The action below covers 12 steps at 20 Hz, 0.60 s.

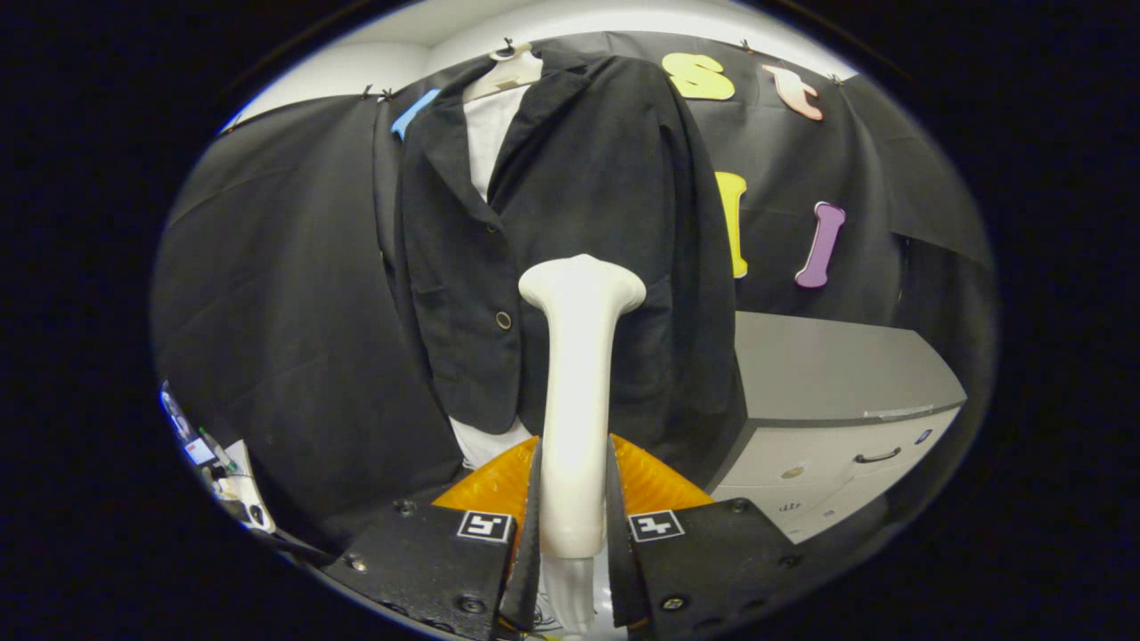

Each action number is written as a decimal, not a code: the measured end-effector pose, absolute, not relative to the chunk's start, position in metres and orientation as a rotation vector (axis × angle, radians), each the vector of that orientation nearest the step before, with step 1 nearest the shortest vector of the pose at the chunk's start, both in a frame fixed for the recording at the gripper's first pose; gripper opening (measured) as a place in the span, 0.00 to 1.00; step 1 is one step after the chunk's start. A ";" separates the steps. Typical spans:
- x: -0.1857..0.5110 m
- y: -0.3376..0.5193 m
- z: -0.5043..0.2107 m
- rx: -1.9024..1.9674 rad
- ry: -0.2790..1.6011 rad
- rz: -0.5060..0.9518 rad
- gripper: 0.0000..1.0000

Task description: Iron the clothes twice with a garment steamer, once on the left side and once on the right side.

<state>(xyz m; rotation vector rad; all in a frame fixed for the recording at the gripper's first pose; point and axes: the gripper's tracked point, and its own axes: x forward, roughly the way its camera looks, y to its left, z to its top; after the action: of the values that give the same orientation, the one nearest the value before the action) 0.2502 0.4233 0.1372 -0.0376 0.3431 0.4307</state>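
Observation:
A black jacket (570,223) over a white shirt (488,133) hangs on a pale hanger (504,73) against the booth's wall, straight ahead. My gripper (574,521) is shut on the white garment steamer (579,392), both fingers pressing its handle. The steamer stands upright between the fingers, its wide head (582,283) in front of the jacket's lower right panel, just right of the lower button (504,320). I cannot tell if the head touches the cloth. An orange translucent part (655,476) sits behind the fingers at the steamer's base.
A grey cabinet (837,374) with white drawers (846,463) and a dark handle stands to the right of the jacket. Small items and cables (218,467) lie low on the left, by the black cloth wall.

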 end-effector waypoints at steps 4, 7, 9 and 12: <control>0.248 0.426 0.122 -0.049 0.371 0.442 0.34; 0.248 0.428 0.112 -0.060 0.390 0.447 0.34; 0.249 0.428 0.106 -0.068 0.403 0.448 0.34; 0.247 0.429 0.095 -0.070 0.428 0.449 0.34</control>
<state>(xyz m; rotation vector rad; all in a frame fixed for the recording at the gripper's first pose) 0.2475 0.4292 0.0948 -0.0697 0.4276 0.4494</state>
